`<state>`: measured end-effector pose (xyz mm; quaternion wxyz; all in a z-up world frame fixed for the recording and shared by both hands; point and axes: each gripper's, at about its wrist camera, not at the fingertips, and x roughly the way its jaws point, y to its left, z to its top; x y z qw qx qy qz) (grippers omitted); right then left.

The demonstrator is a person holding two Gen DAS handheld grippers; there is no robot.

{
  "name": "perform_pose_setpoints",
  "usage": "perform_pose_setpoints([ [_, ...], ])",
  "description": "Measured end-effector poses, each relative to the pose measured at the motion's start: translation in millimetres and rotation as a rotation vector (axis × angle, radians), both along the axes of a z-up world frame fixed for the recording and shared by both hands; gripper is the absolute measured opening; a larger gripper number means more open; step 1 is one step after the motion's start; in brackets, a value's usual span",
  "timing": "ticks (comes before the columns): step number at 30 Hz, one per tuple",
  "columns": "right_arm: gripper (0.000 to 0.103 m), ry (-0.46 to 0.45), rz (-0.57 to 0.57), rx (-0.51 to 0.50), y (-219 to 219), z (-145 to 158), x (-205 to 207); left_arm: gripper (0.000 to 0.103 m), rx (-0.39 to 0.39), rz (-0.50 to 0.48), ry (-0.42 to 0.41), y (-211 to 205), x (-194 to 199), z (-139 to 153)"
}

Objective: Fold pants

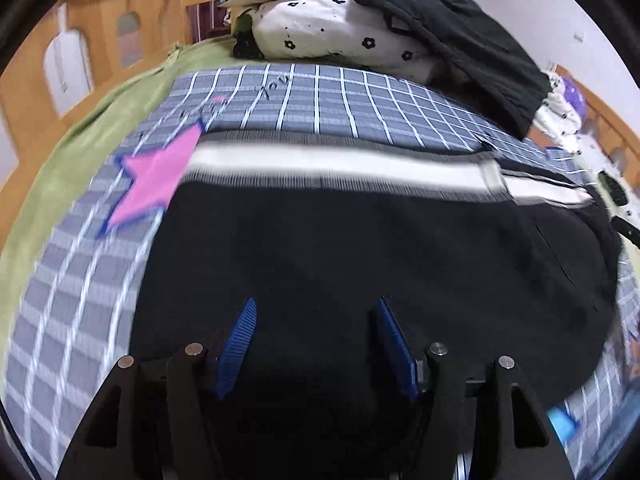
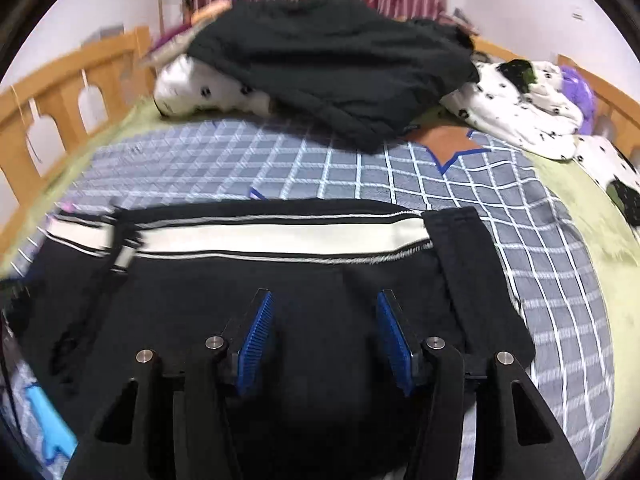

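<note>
Grey checked cloth, a bedsheet (image 2: 400, 184) with white lines and a pink star (image 1: 158, 180), covers the big bed with its wooden rail (image 2: 60, 96), and at the far side a heap of spotted bedding (image 1: 340, 36) carries another dark garment (image 2: 328, 76). Nearer to me the black pants (image 2: 320, 300) lie flat on this sheet, and they seem already folded into a wide band. Their long axis goes across, from left to right in both views, and the white stripe (image 2: 280, 236) runs the same way along the far edge. In the right wrist view the waistband (image 2: 456, 240) makes the right-hand end, so I think the waist points to the person's right and the legs to the left. The left gripper (image 1: 316, 308) hovers over the left part and the right gripper (image 2: 324, 300) over the right part, near the waistband; each is just above the near side of the cloth. Both pairs of jaws stand about half open, with only flat black cloth seen between the blue pads, nothing pinched. I judge the next move wants the near edge, or one end carried over to the other.
</note>
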<state>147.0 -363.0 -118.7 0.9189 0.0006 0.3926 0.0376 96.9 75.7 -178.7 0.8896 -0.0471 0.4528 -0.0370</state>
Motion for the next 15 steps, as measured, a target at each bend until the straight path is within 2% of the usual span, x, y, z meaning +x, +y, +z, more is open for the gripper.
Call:
perform_pose_setpoints([
  [3, 0.059, -0.027, 0.031, 0.016, 15.4, 11.3, -34.1, 0.060, -0.072, 0.045, -0.073, 17.7, -47.1, 6.6],
  [7, 0.059, -0.073, 0.028, -0.008, 30.7, 19.8, -61.5, 0.060, -0.197, 0.116, -0.071, 48.7, -86.8, 8.9],
  [9, 0.059, -0.064, 0.045, 0.037, 33.8, 20.4, -68.3, 0.060, -0.249, 0.161, -0.053, 64.5, -95.9, 5.4],
  [12, 0.058, 0.009, 0.072, 0.120, 36.3, 12.4, -70.7, 0.059, -0.317, 0.218, -0.024, 83.9, -97.3, -4.1],
  [13, 0.056, 0.029, 0.078, 0.130, 38.5, 8.2, -71.6, 0.059, -0.358, 0.231, -0.020, 90.7, -96.0, -7.1],
  [15, 0.056, 0.031, 0.085, 0.091, 46.8, 4.4, -75.2, 0.059, -0.427, 0.253, -0.042, 100.6, -96.5, -9.9],
])
